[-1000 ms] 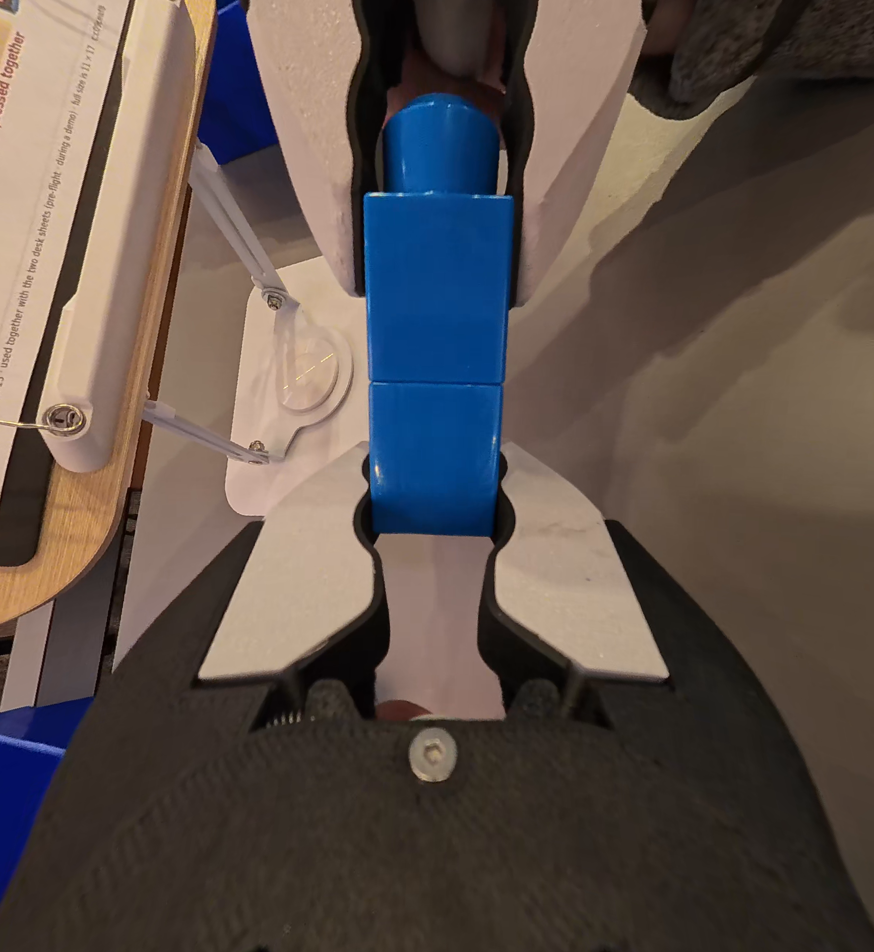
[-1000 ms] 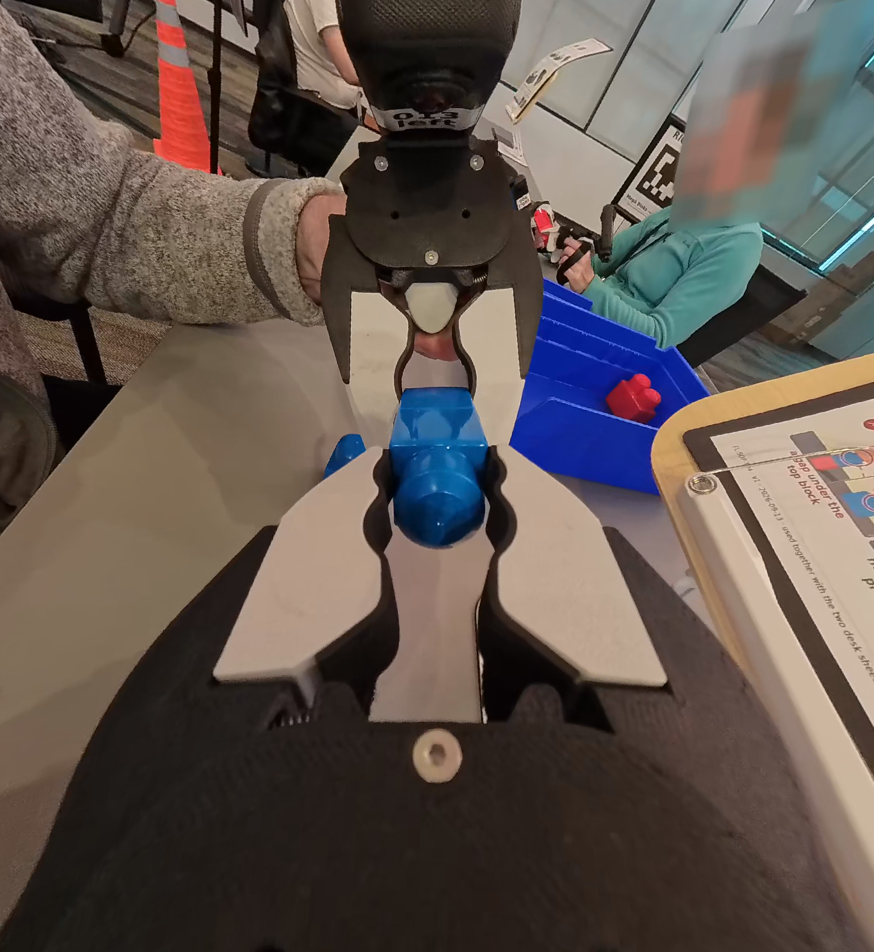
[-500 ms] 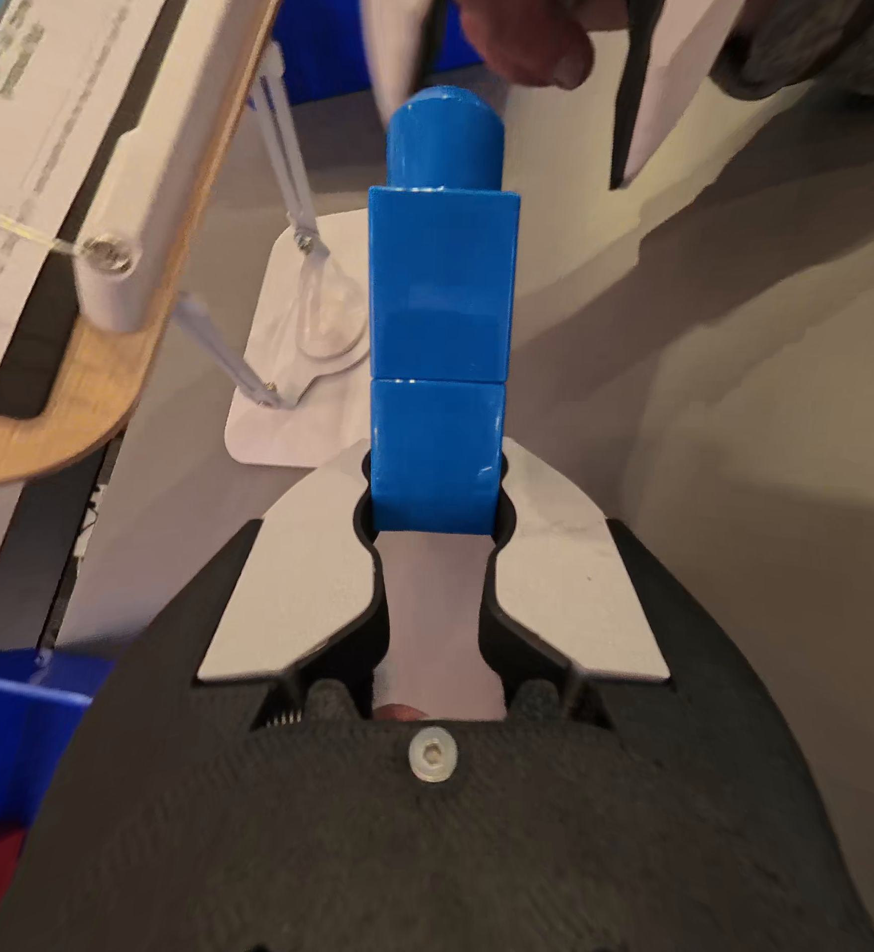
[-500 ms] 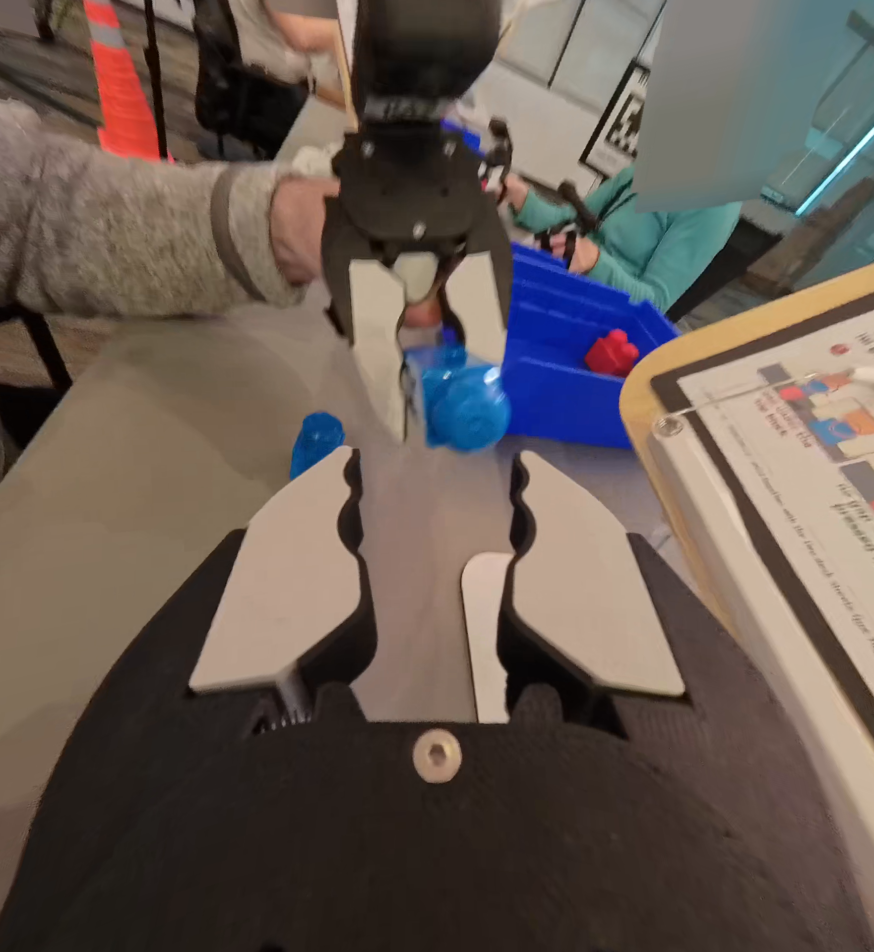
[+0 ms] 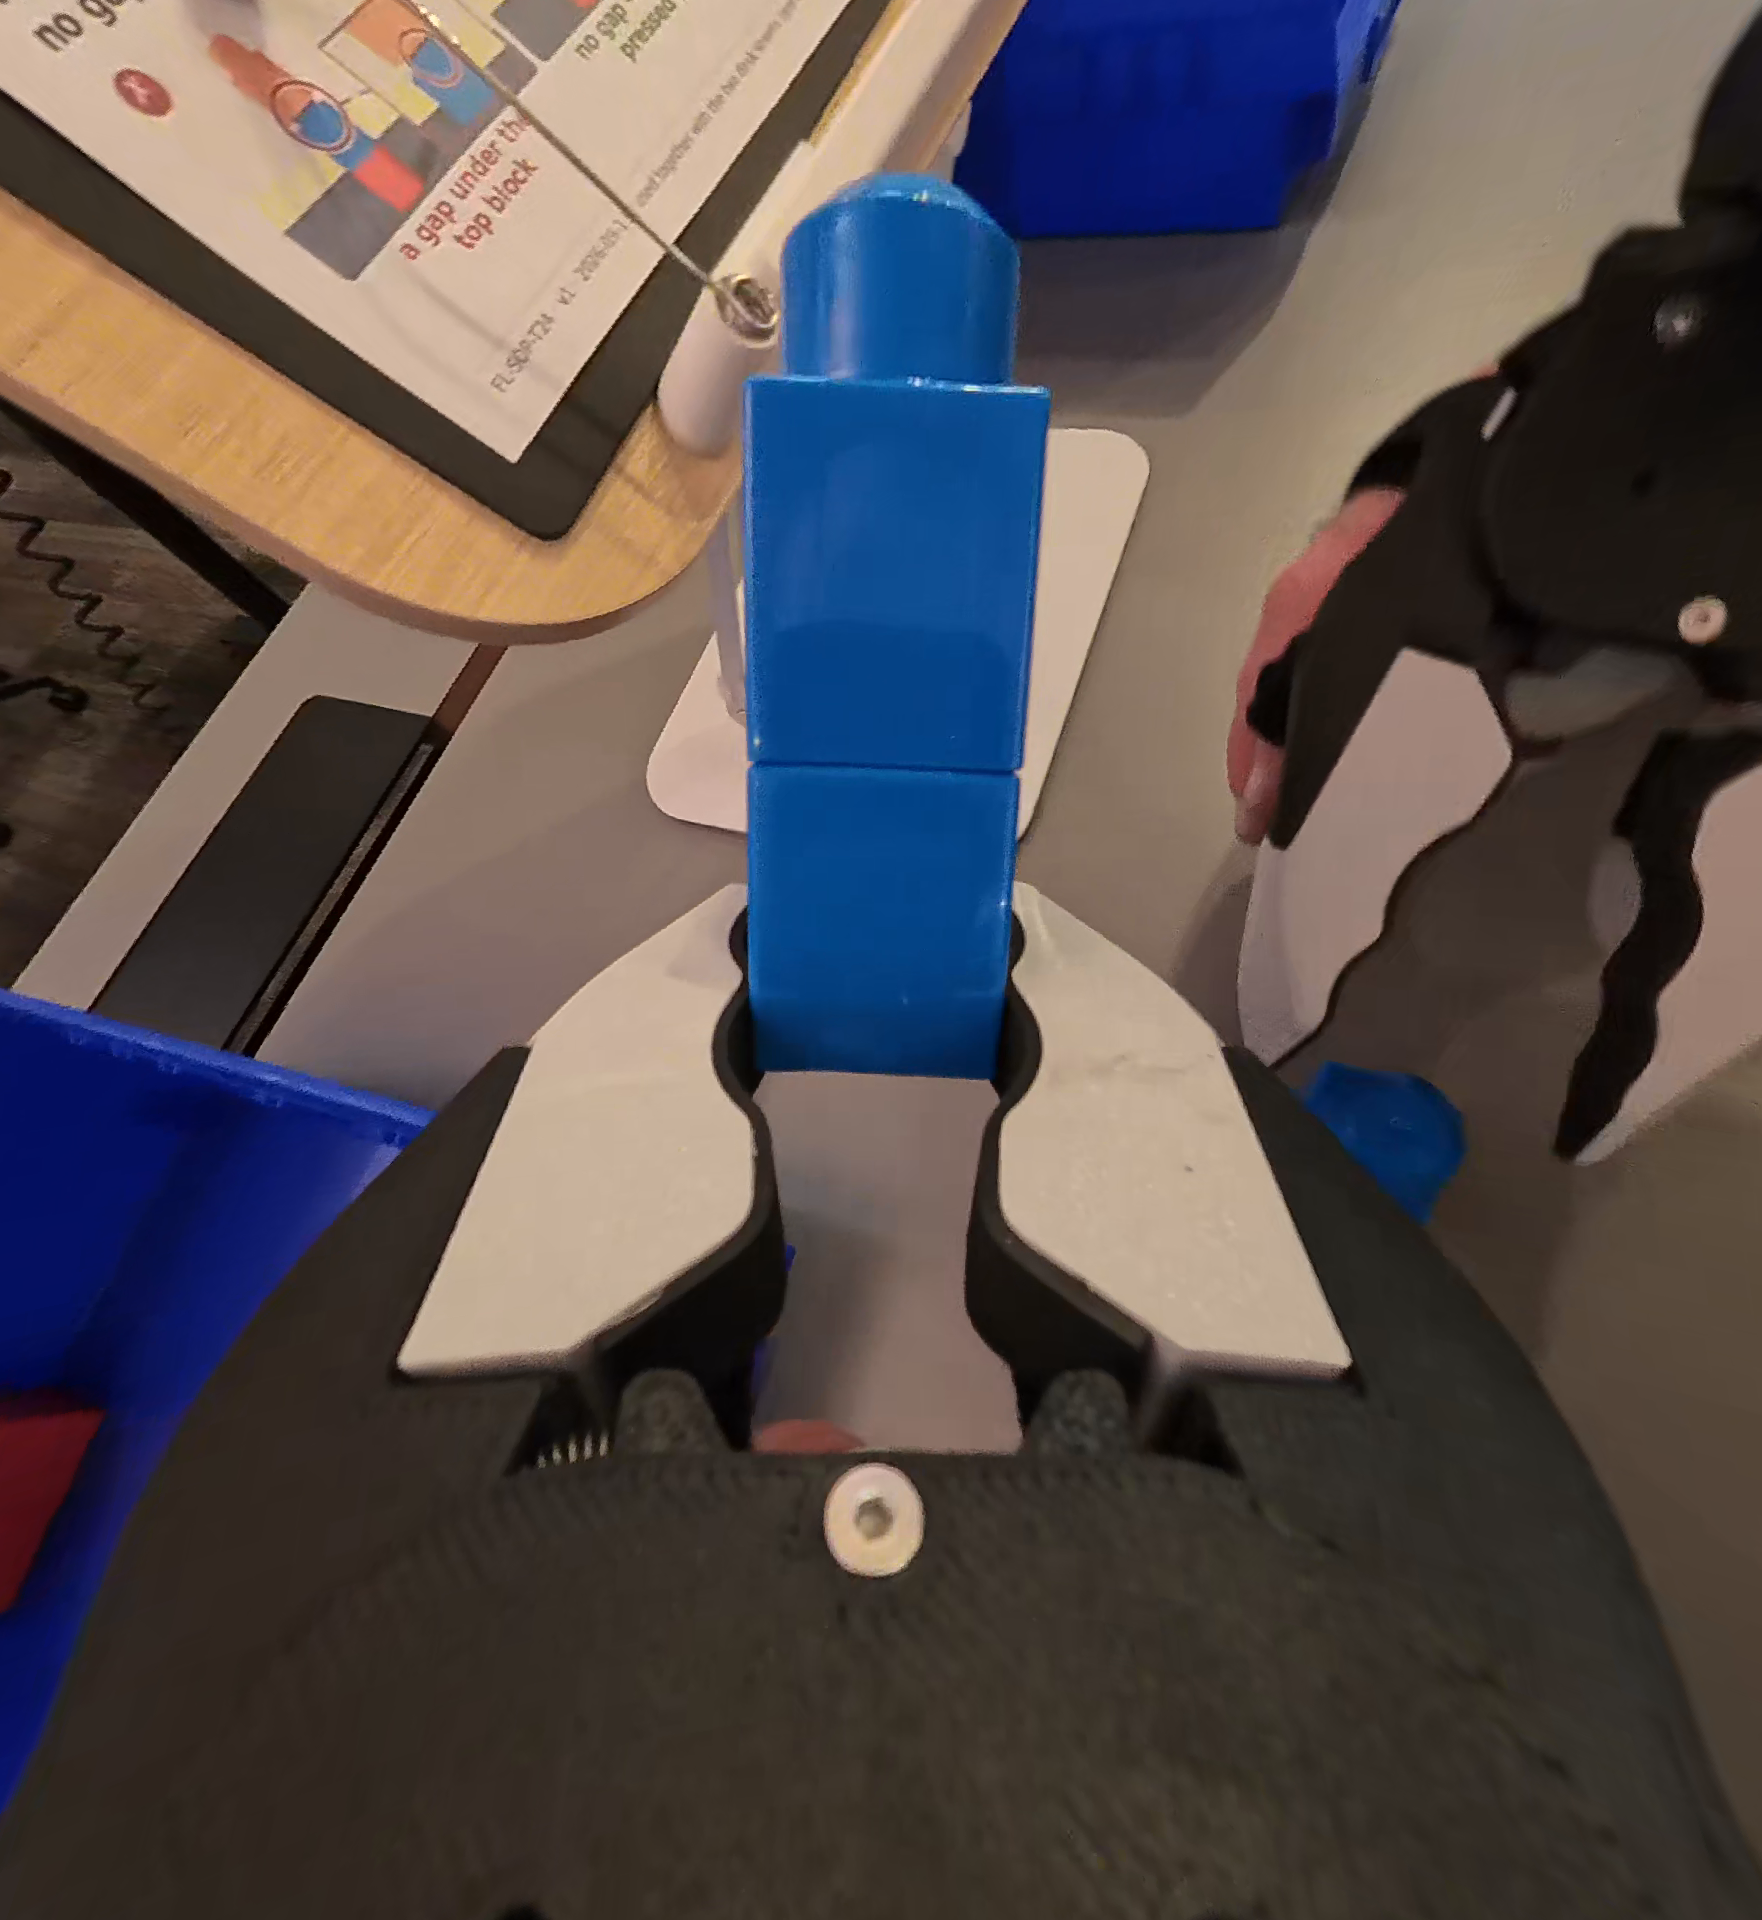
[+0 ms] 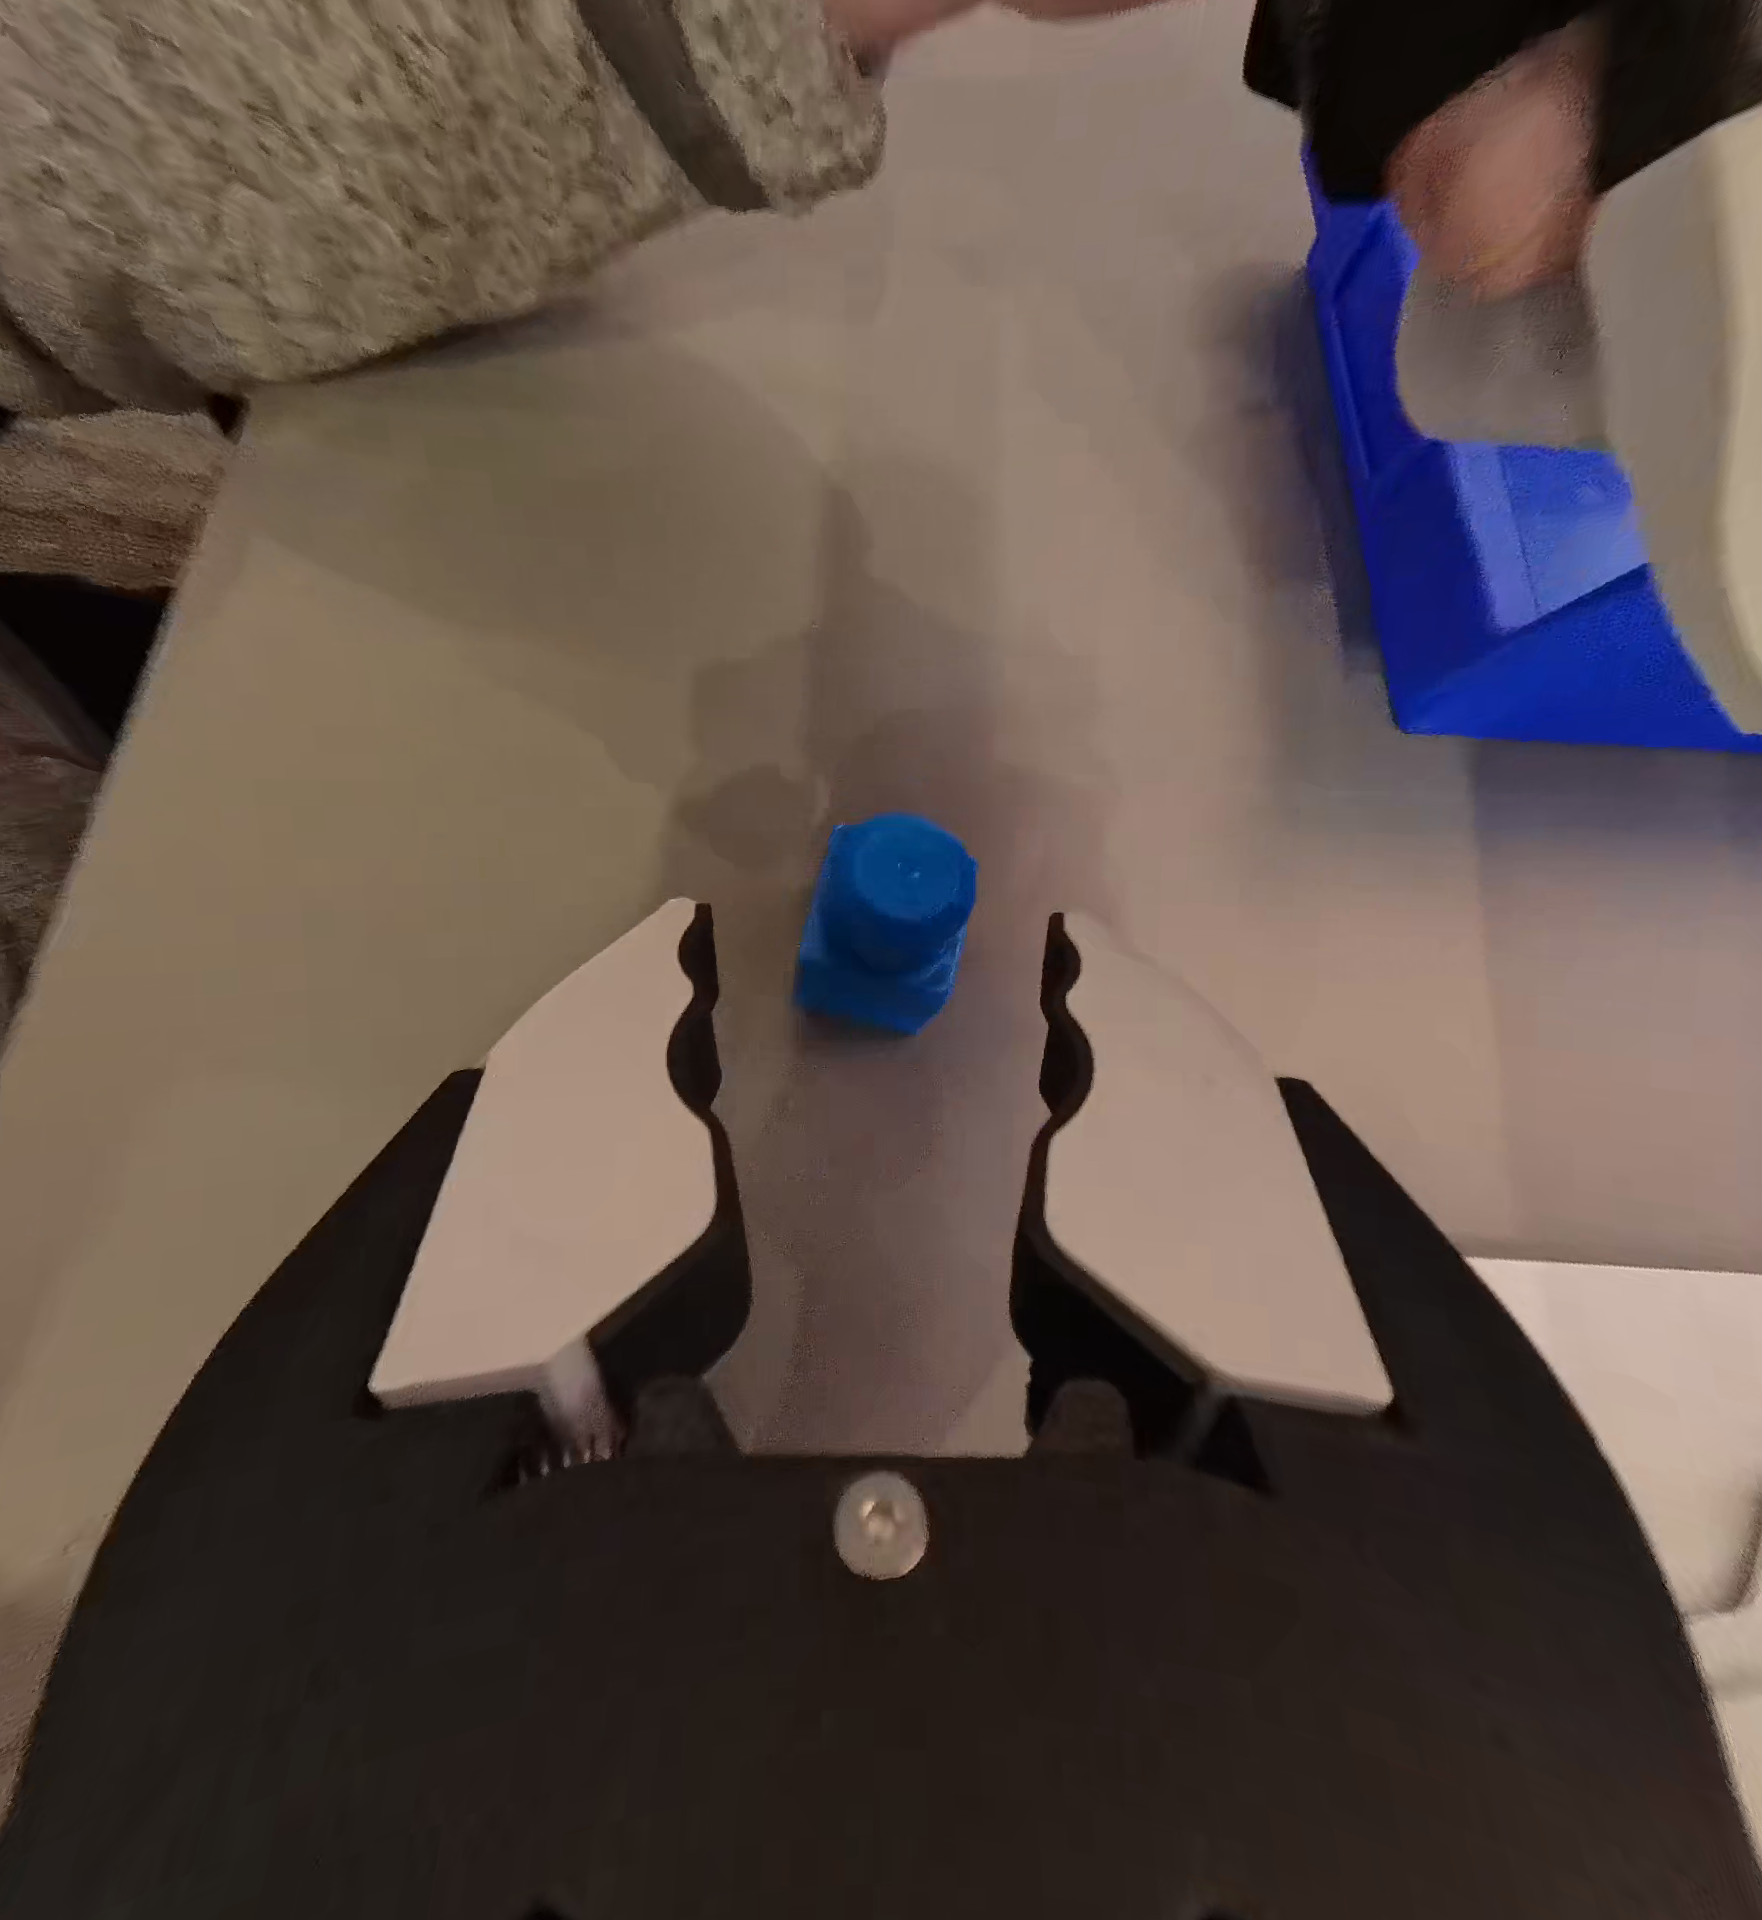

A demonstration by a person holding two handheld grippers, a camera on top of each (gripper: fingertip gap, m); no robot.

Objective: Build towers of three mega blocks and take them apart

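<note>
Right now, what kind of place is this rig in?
Likely a data-collection workstation: a grey table, blue parts bins, and an illustrated instruction sheet on a wooden board.

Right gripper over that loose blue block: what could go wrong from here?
1. The right gripper is open and hovers over the single blue block, which sits turned relative to the fingers; closing may catch corners and twist it.
2. The left gripper grips the two-block stack only at its bottom block, so pressing a third on could lever the stack.
3. The right wrist view is motion-blurred, so alignment is probably uncertain.
</note>
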